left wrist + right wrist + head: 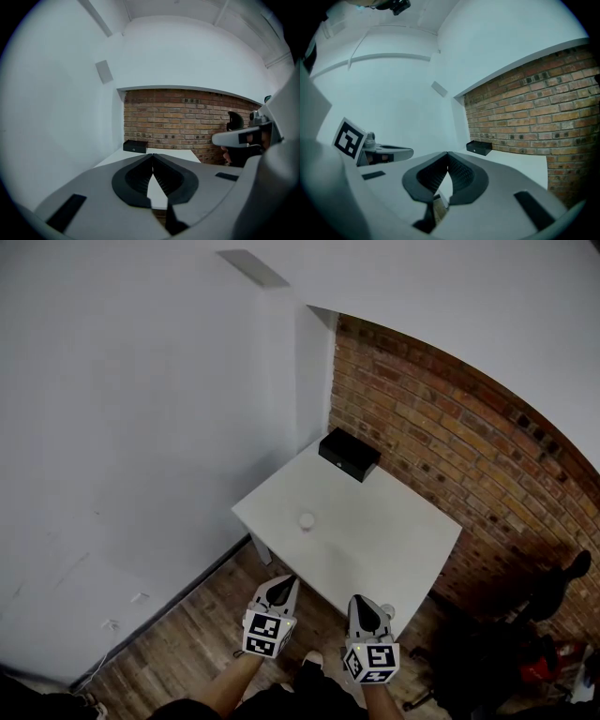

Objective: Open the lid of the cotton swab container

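On the white table [384,549], left of its middle, the cotton swab container [307,520] shows only as a small white round spot. It is too small to tell lid from body. Neither gripper view shows it: each gripper's own grey body covers most of the table top.

A black box [349,454] sits at the table's far corner, against the brick wall [450,446]. It also appears in the left gripper view [135,146] and the right gripper view [478,147]. Dark shapes right of the table, below the brick wall, are too murky to identify.

Left gripper [284,585] is off the table's near edge, over the wooden floor [187,634]. Right gripper [364,607] is beside it, at the table's near corner. Both are well apart from the container. They sit side by side, point toward the table and are tipped slightly down, with their marker cubes facing up. Both forearms are cut off at the picture's lower edge.

Left gripper [152,155]: black pads pressed together at the tips, nothing between them. Right gripper [447,153]: same, pads together and empty.
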A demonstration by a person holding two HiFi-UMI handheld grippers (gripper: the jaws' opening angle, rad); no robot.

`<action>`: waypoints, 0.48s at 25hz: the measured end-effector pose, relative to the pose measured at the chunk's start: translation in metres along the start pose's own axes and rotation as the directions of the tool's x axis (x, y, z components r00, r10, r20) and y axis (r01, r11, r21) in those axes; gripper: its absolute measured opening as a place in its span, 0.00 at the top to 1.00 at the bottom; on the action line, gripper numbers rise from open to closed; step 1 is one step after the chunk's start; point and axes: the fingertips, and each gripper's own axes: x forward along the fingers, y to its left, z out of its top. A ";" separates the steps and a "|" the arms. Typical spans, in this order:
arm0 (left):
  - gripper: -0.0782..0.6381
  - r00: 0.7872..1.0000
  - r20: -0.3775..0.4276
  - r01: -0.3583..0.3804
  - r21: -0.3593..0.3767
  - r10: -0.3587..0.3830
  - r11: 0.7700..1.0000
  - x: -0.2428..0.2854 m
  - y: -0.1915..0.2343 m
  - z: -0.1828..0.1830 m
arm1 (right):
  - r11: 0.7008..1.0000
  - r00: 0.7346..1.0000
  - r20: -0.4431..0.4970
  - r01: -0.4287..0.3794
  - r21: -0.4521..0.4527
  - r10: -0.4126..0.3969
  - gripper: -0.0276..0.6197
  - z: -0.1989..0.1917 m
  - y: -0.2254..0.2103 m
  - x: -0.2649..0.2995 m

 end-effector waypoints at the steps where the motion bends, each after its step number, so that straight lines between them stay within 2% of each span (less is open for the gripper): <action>1: 0.87 1.000 -0.002 -0.008 -0.002 0.008 1.000 0.004 0.000 0.000 | 1.000 1.000 -0.004 -0.008 0.002 0.008 0.93 0.000 -0.004 0.004; 12: 0.87 0.996 -0.017 -0.084 0.009 0.084 0.996 0.041 -0.001 0.004 | 0.996 0.996 -0.027 -0.087 0.000 0.087 0.93 0.004 -0.037 0.034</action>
